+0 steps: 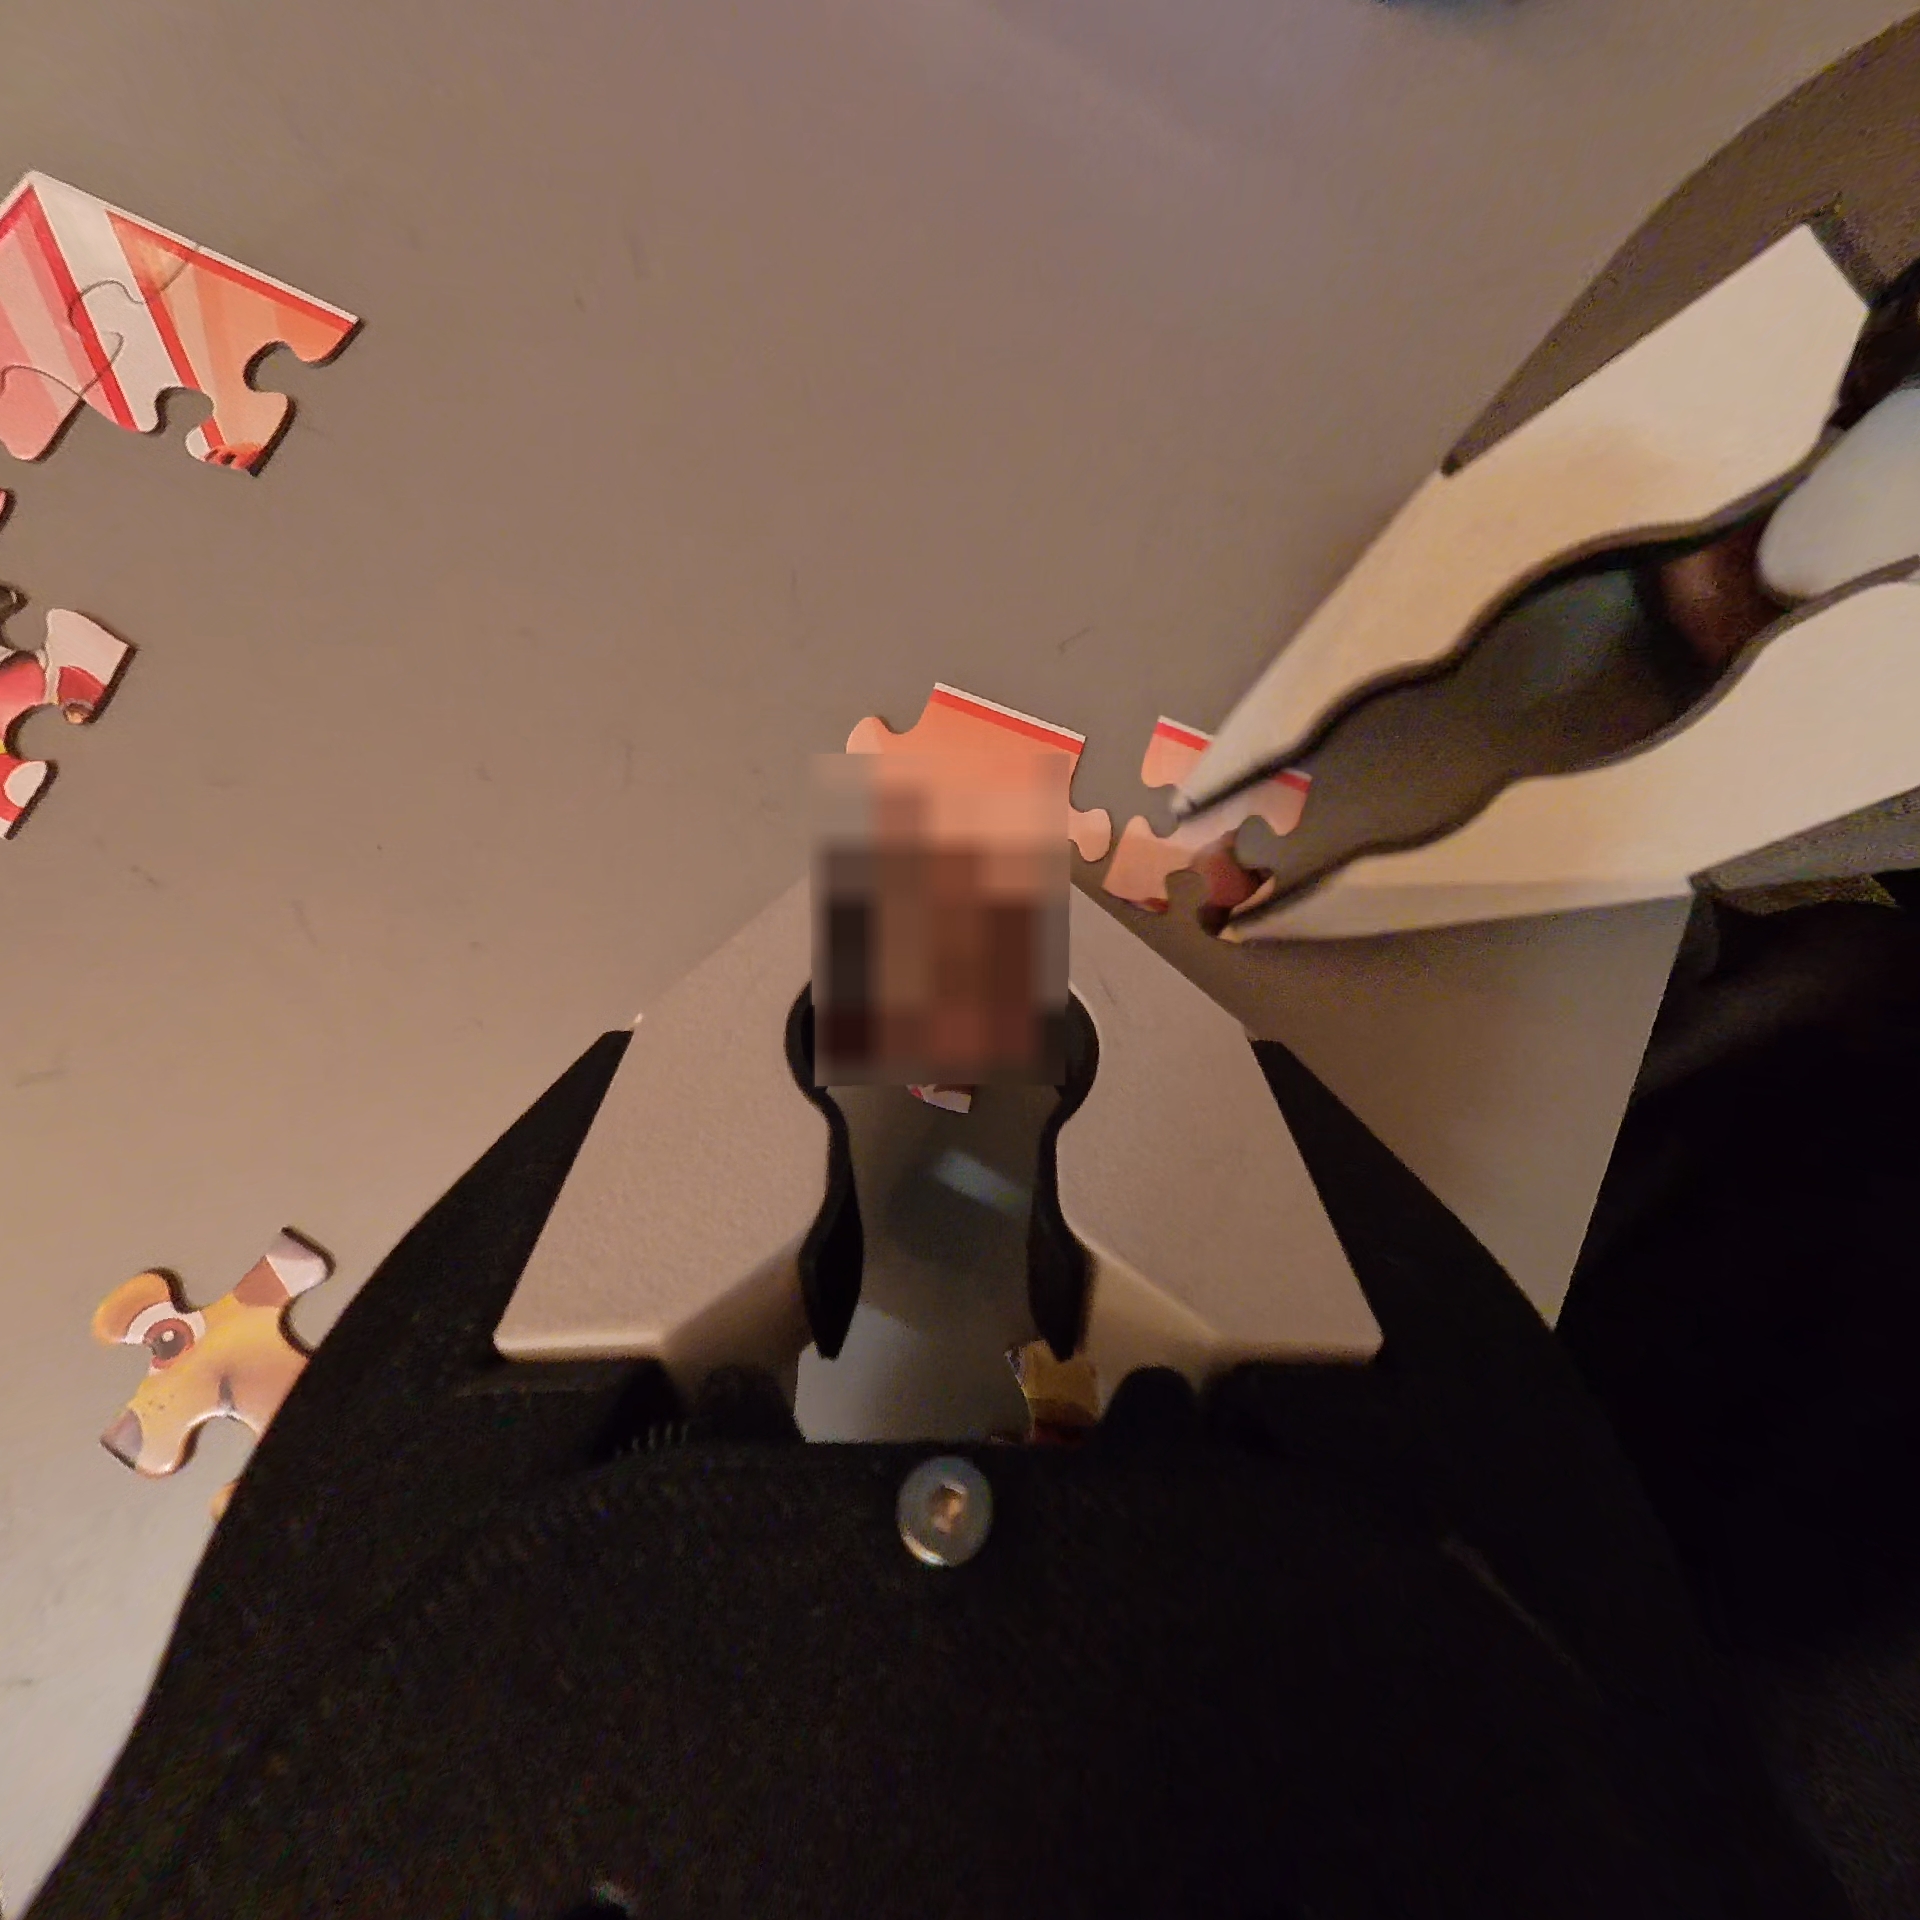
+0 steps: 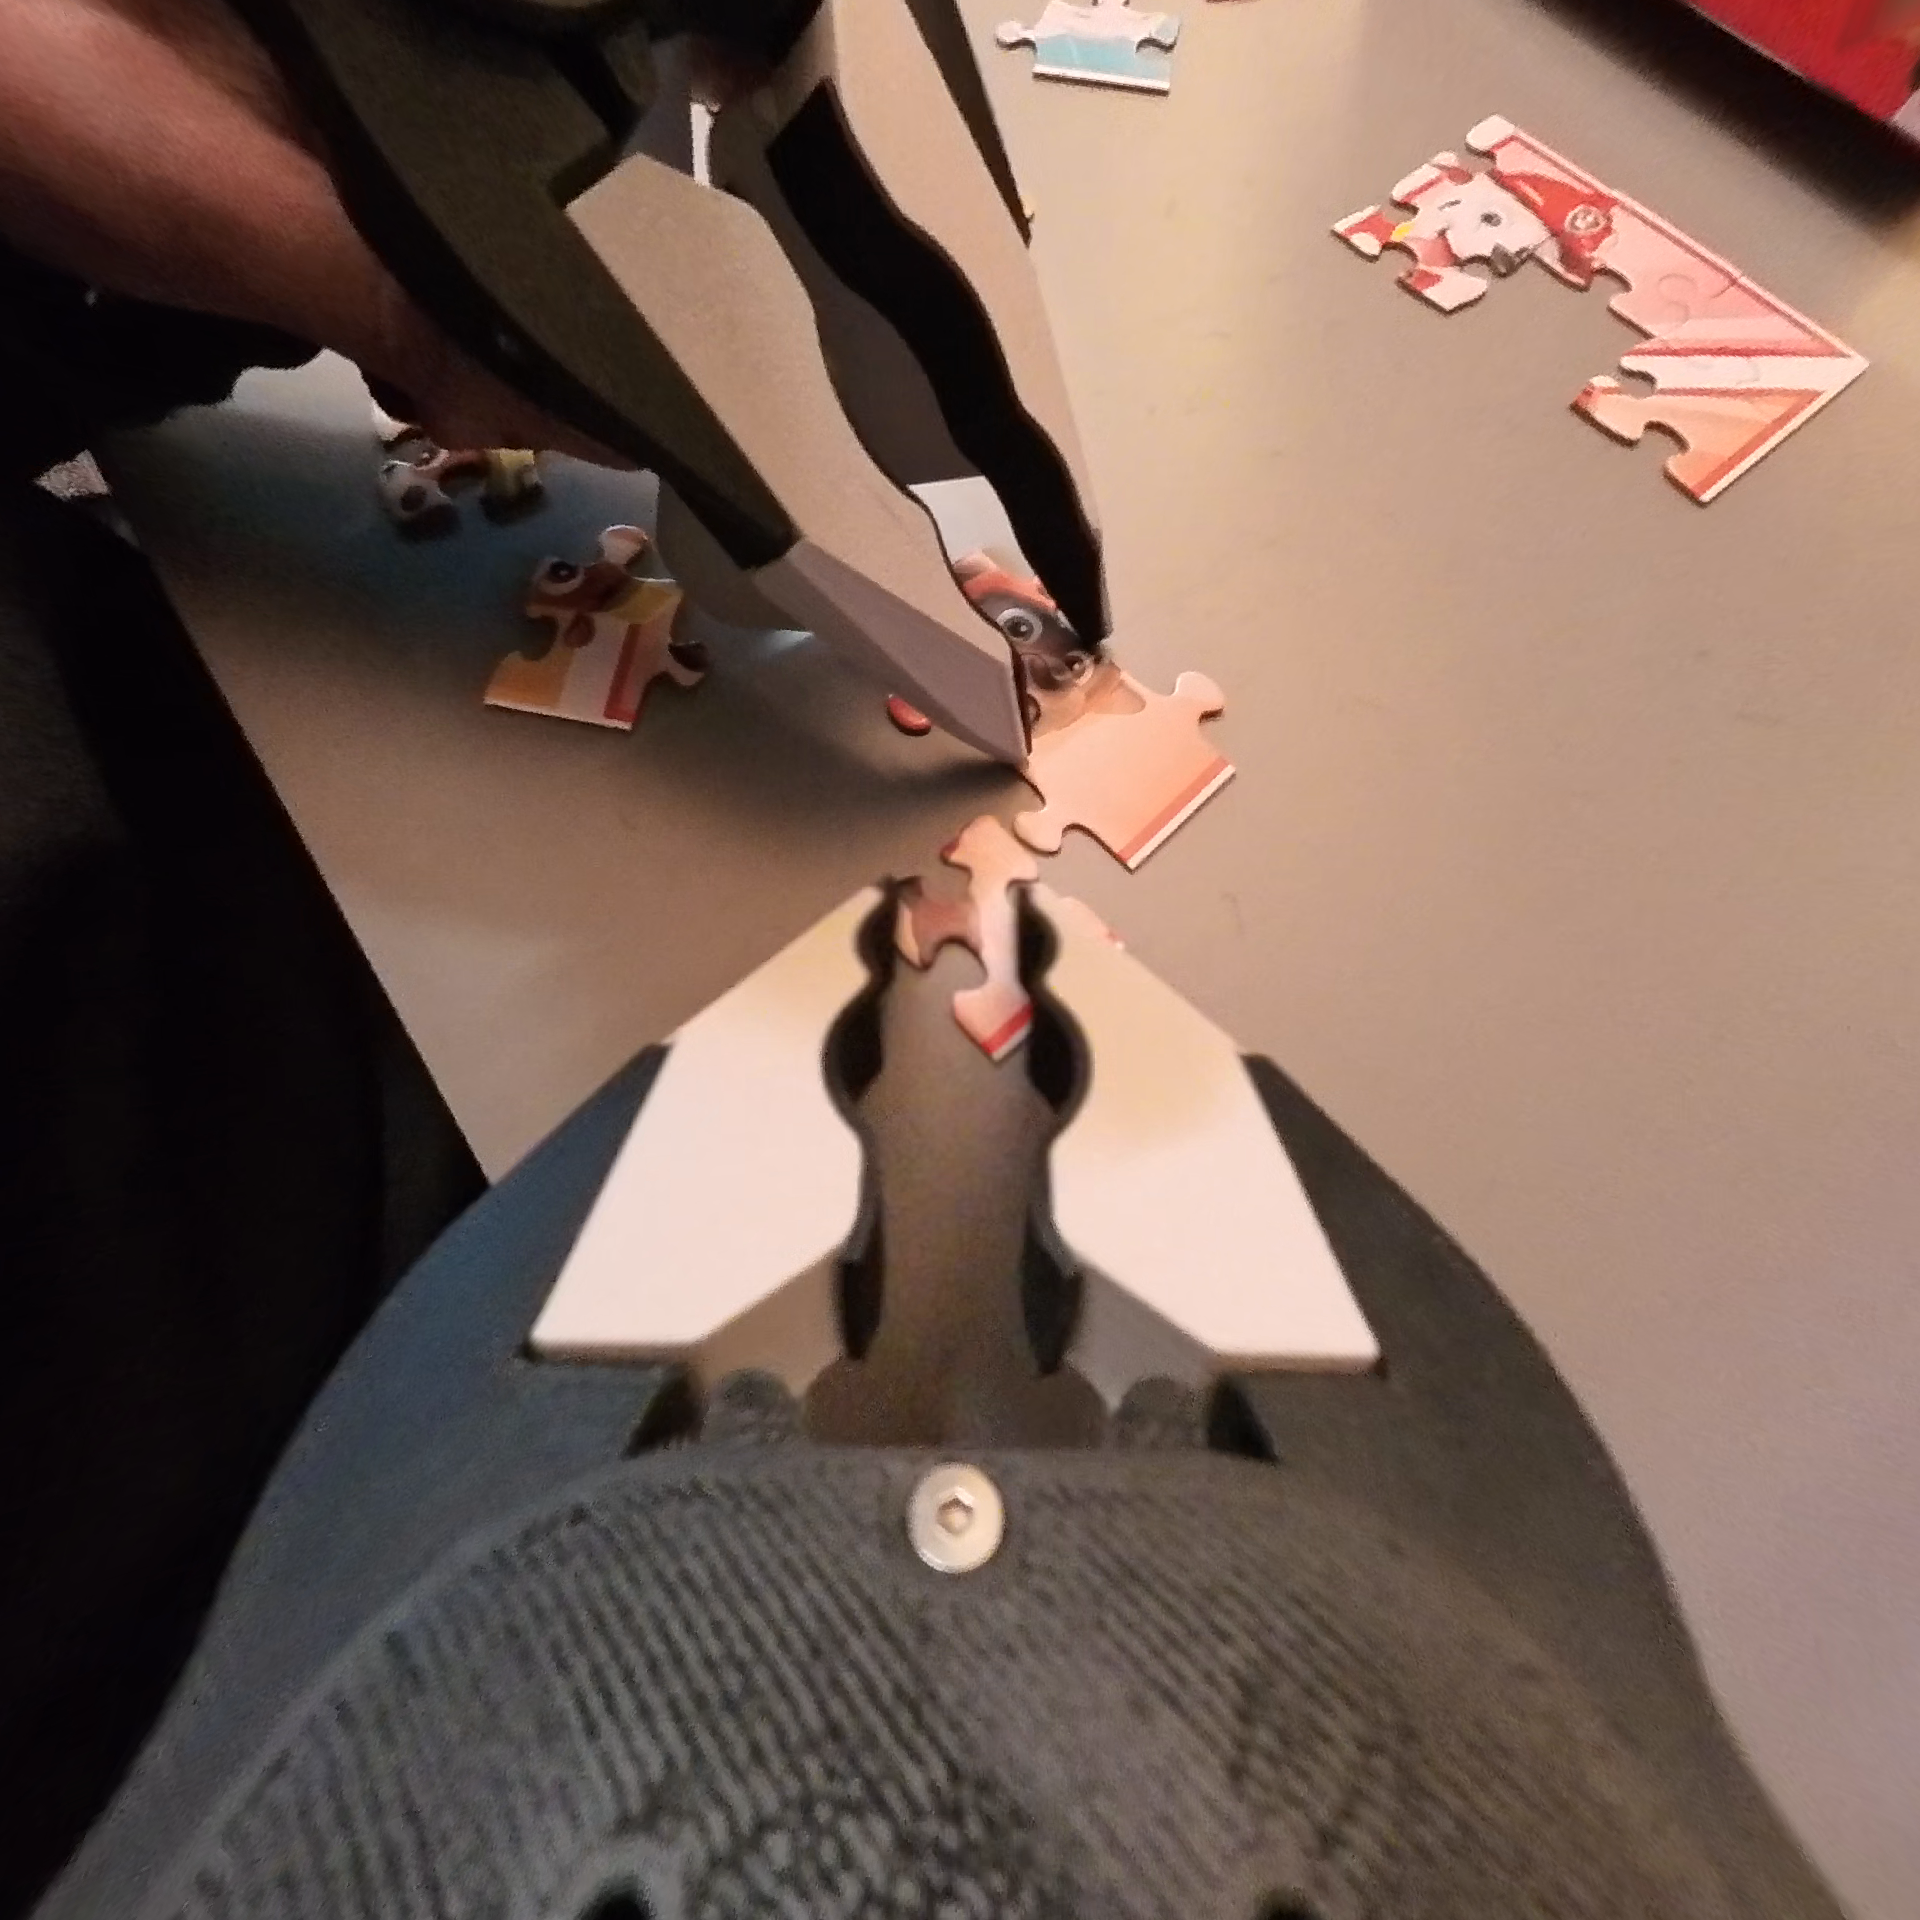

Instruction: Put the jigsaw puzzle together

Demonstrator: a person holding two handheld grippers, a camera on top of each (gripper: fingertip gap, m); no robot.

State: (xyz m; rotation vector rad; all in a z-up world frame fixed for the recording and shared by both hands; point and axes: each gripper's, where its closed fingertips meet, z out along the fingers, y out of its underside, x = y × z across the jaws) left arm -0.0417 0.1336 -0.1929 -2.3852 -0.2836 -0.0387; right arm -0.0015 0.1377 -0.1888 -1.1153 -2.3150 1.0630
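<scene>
My left gripper [image 1: 940, 904] is shut on an orange puzzle piece [image 1: 971, 743] with a red and white edge stripe, which lies low on the grey table [image 1: 727, 416]. A mosaic patch covers its fingertips. In the right wrist view this gripper [image 2: 1049, 686] comes in from the upper left, and its piece [image 2: 1132, 769] shows a cartoon puppy face. My right gripper [image 2: 961, 904] is shut on a smaller orange piece [image 2: 987, 935], tilted between the fingers. The tab of this piece sits right at a notch of the left piece. In the left wrist view the right gripper [image 1: 1210, 862] enters from the right with its piece [image 1: 1158, 852].
A joined corner section of red-striped pieces [image 2: 1704, 353] lies at the far right and also shows in the left wrist view [image 1: 135, 322]. Loose pieces lie about: a yellow dog face [image 1: 208, 1351], one near the table's left edge [image 2: 592, 665], a light blue one [image 2: 1101, 47]. Some 5 cm of space lies between my two pairs of fingers.
</scene>
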